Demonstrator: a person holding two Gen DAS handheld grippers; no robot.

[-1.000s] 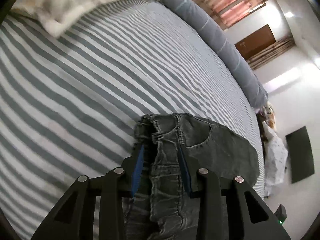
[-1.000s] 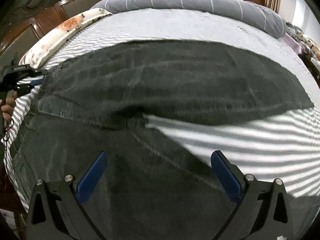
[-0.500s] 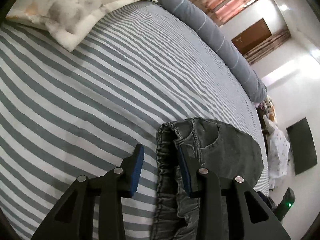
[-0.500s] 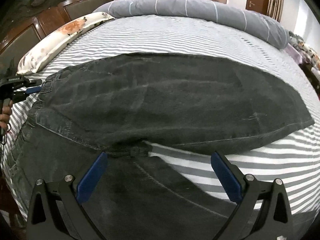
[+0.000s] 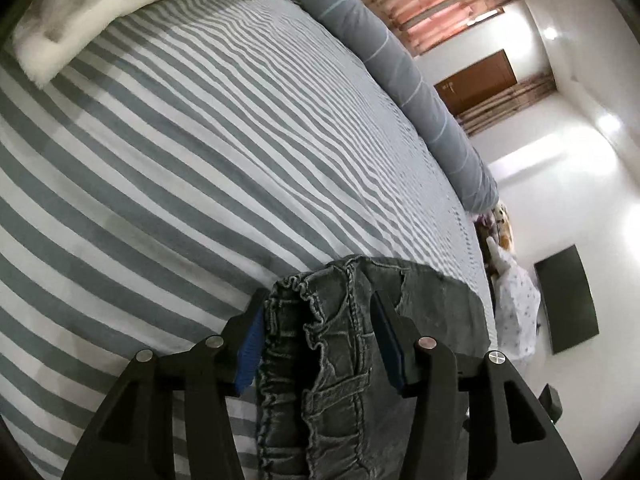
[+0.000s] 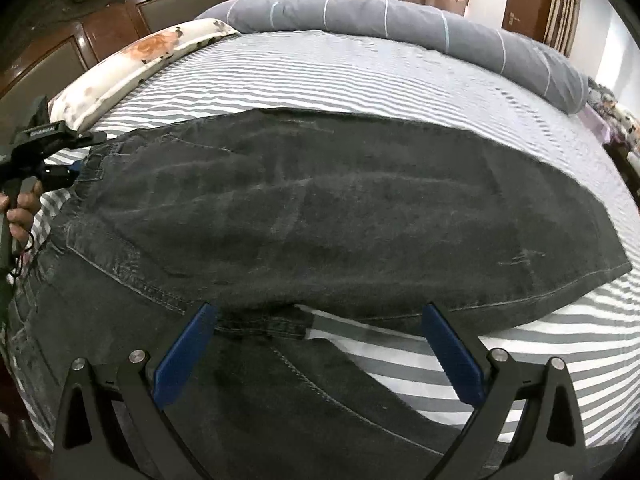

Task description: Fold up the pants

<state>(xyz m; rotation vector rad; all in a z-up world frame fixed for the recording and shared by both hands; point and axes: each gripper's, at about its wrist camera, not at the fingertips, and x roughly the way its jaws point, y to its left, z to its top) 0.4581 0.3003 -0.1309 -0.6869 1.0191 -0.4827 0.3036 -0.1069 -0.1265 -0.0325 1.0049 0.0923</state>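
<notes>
Pants lie spread across the striped bed — dark denim, one leg folded over the other. At the left, a hand holds the left gripper at the waistband; its jaws are opening, with the bunched elastic band between the blue pads. Toward the right, the right gripper hangs over the crotch seam, jaws wide and holding nothing. A grey bolster lines the bed's far edge.
</notes>
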